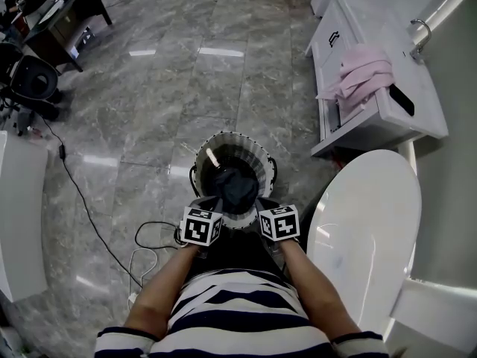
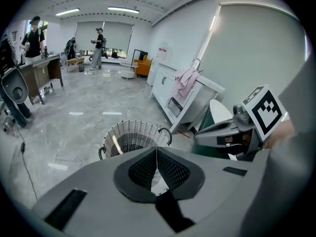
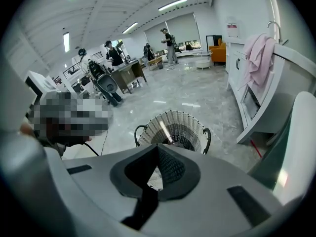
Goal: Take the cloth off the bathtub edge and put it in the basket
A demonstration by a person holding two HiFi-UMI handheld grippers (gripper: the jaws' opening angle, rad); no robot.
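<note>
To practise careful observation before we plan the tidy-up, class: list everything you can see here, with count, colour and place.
cloth: one, pink, draped over the bathtub edge, upper right
bathtub: one, white, at right
tap: one, chrome, on the bathtub's rim
basket: one, white weave with dark handles, on the floor ahead
cable: one, black, trailing across the floor at left
desk: one, dark, far left
left claw: one, grey, shut, empty, near the basket
right claw: one, grey, shut, empty, beside the left
</note>
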